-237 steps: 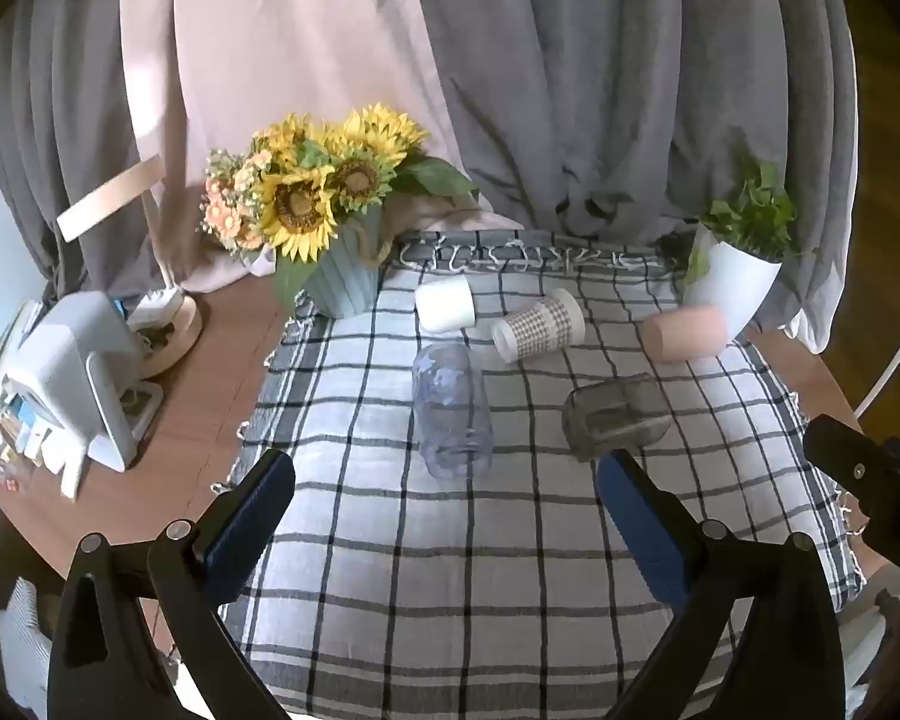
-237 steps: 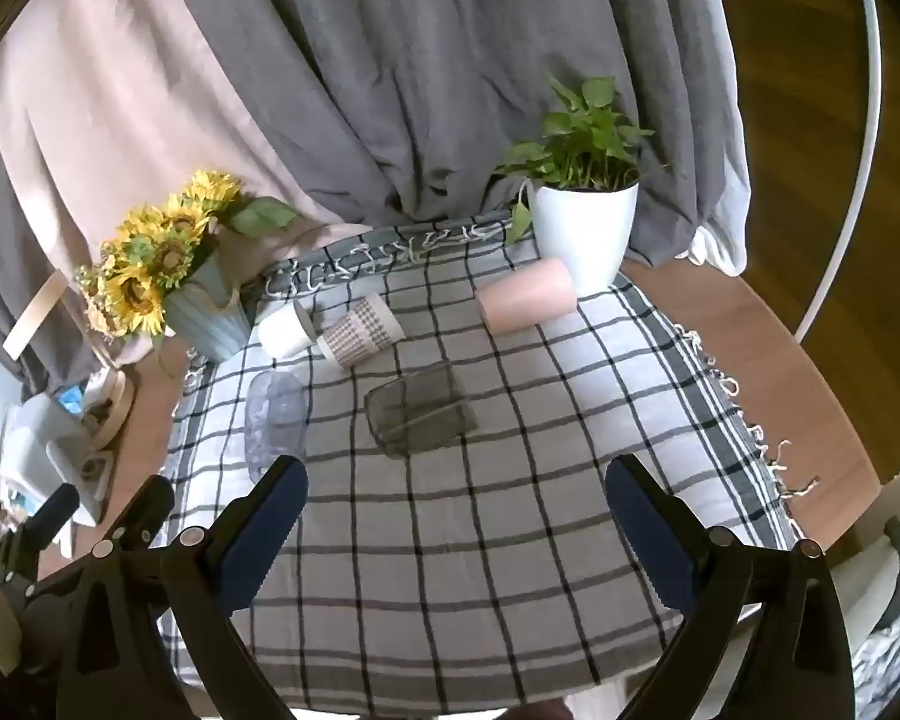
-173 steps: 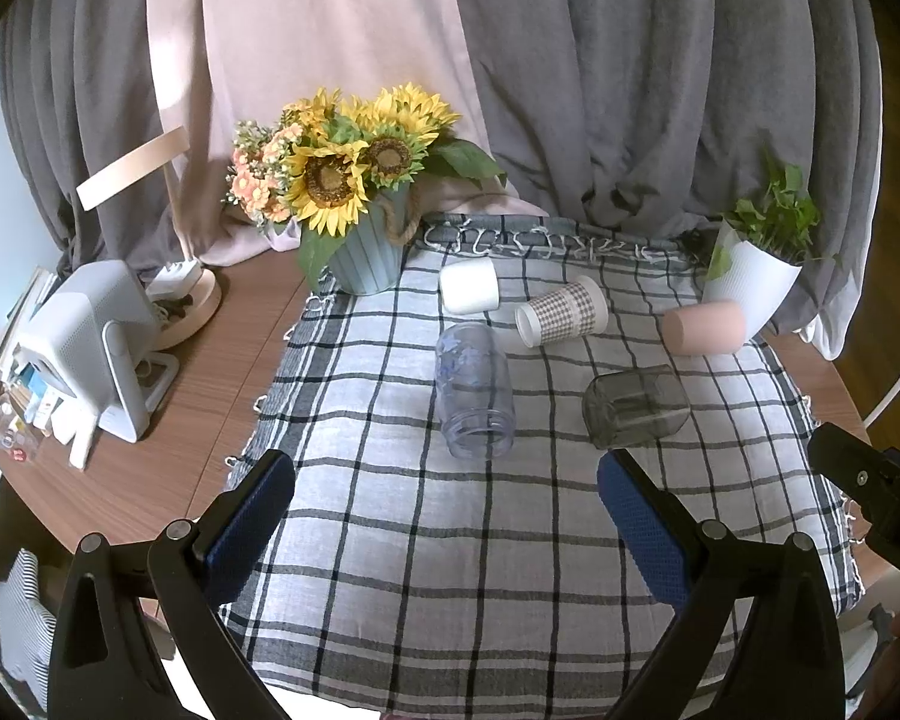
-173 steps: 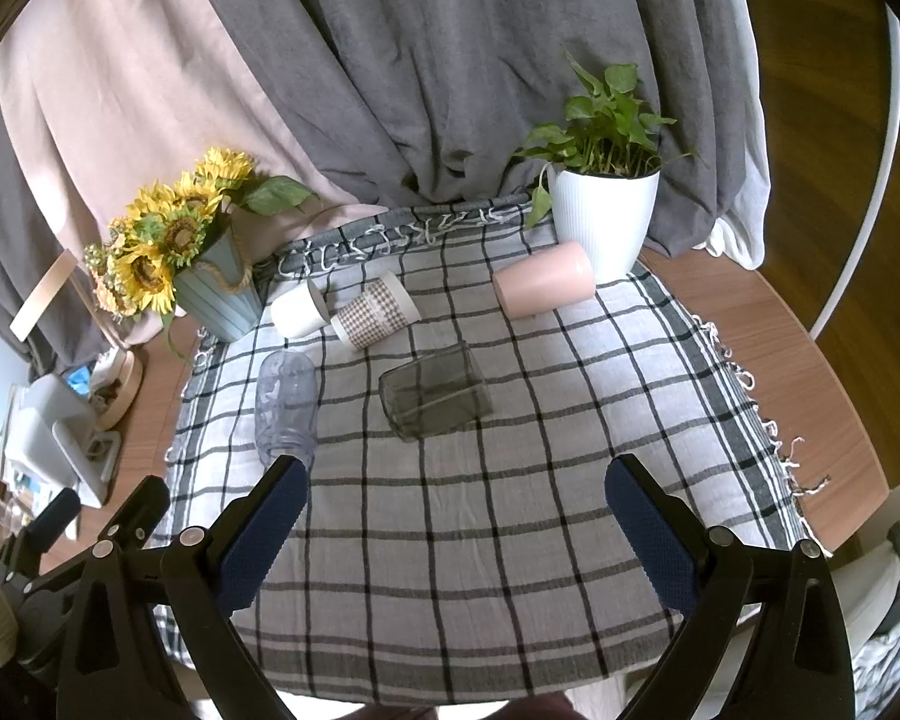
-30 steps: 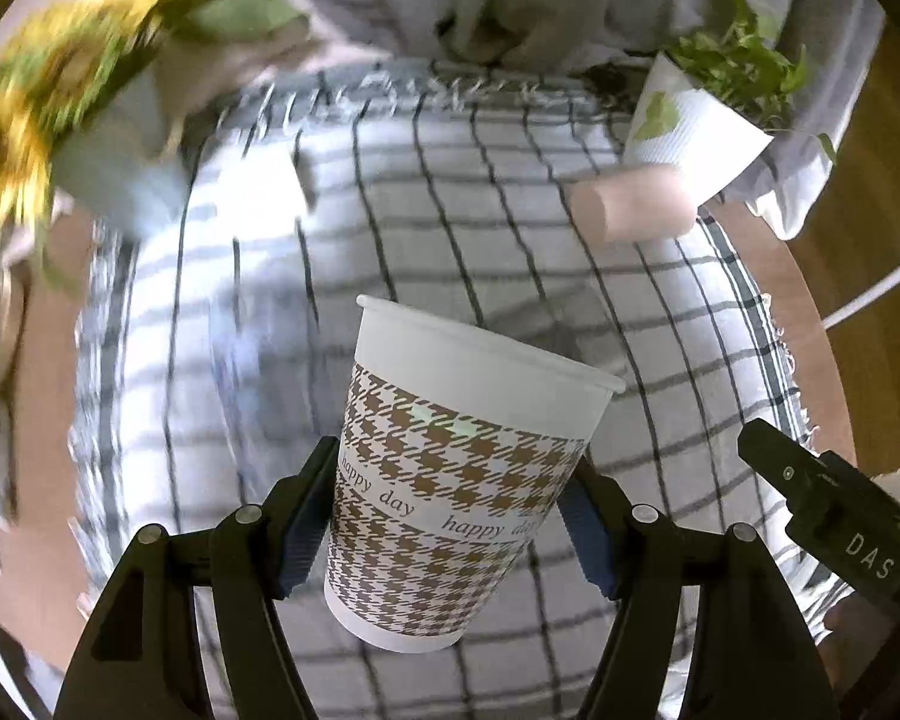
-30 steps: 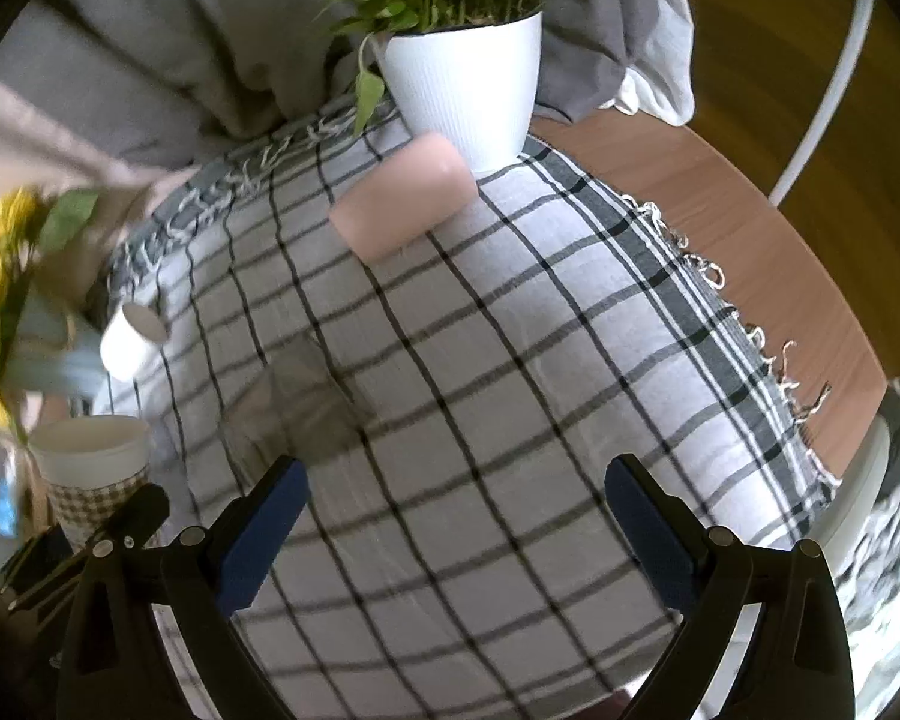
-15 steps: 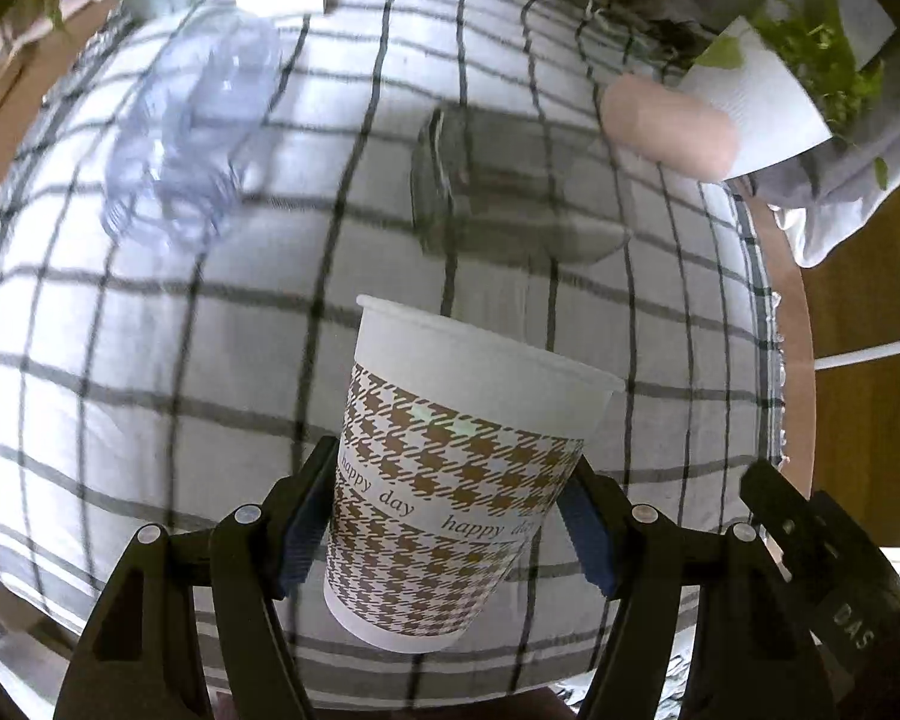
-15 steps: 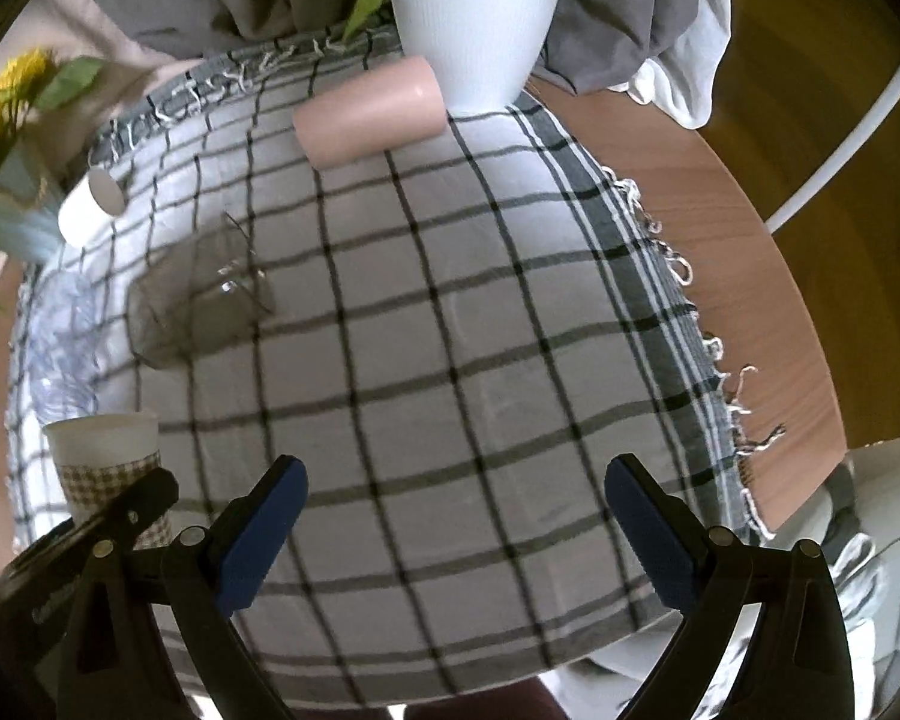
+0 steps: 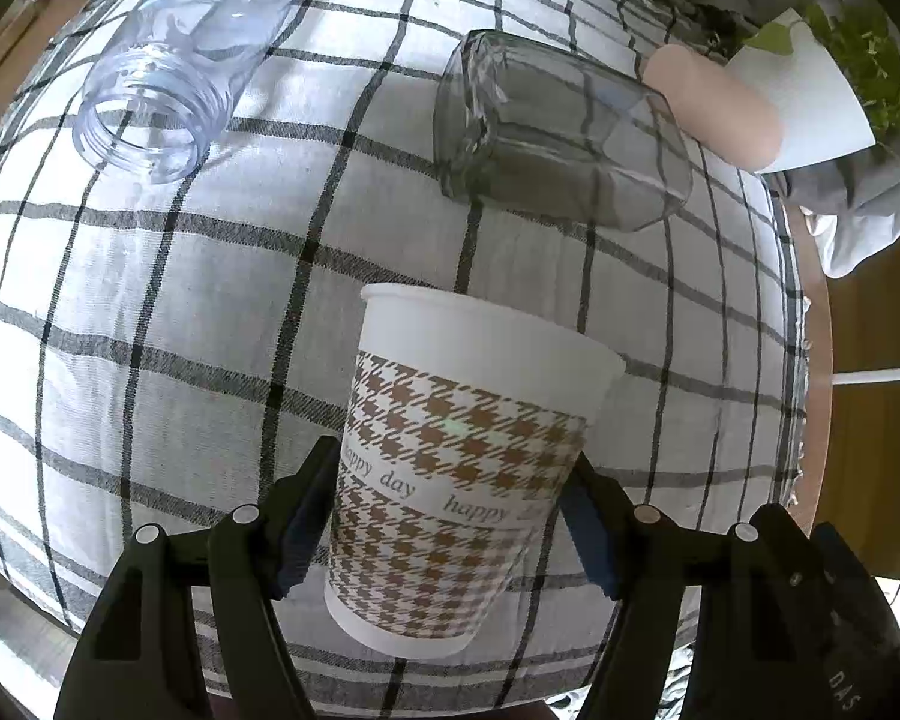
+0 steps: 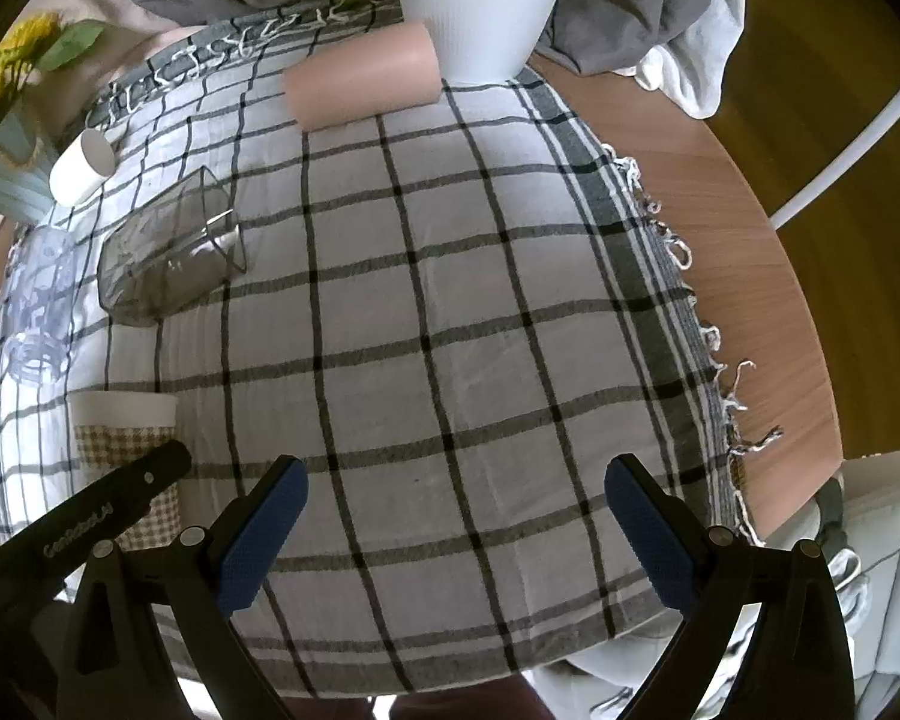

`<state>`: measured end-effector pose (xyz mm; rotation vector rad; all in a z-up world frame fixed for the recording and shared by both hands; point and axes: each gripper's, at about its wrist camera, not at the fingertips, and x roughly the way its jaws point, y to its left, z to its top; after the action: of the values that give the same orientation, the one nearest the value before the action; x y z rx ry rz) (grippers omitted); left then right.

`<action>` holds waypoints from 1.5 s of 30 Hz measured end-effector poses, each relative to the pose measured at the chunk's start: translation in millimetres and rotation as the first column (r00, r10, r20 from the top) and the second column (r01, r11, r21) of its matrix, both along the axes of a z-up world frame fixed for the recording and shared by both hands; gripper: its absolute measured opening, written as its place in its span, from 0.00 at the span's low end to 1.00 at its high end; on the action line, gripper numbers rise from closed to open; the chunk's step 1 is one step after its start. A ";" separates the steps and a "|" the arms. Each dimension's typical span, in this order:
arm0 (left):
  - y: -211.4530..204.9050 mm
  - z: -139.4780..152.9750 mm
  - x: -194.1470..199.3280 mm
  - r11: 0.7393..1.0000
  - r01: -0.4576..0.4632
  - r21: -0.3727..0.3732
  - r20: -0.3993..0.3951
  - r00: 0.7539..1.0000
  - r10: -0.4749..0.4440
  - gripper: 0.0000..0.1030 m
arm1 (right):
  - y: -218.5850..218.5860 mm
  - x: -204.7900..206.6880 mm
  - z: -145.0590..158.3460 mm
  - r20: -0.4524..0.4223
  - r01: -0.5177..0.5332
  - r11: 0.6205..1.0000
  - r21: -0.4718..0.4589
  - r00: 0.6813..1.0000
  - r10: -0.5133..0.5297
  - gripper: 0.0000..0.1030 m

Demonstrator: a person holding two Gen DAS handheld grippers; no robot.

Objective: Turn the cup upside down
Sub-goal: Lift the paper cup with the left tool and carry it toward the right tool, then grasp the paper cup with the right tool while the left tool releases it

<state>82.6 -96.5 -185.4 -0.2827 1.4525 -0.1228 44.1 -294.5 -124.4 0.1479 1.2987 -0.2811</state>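
My left gripper (image 9: 450, 516) is shut on a paper cup (image 9: 456, 480) with a brown houndstooth print and "happy day" lettering. Its wide white rim points toward the checked cloth (image 9: 210, 300) and its narrow base faces my camera. In the right wrist view the same cup (image 10: 123, 438) shows at the left with its rim on top, close above or on the cloth; contact is unclear. My right gripper (image 10: 456, 534) is open and empty over the cloth's near edge.
A clear plastic jar (image 9: 192, 54), a grey glass tumbler (image 9: 558, 138) and a pink cup (image 9: 714, 108) lie on their sides on the cloth. A small white cup (image 10: 84, 168) lies farther back. A white plant pot (image 10: 480, 6) stands at the rear. The wooden table edge (image 10: 768, 276) is at the right.
My left gripper has carried the paper cup lower and nearer the cloth's front edge. The right gripper has tilted down a little and stays open.
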 end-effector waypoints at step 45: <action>124.0 53.9 -39.8 0.940 0.085 0.330 0.181 0.972 -0.151 0.96 | 135.7 -24.9 6.9 0.086 -0.092 0.987 0.132 0.993 0.081 0.91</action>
<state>42.9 27.5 -131.5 0.0837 1.2603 -0.0107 19.2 -158.8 -117.4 0.2154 1.2408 -0.1112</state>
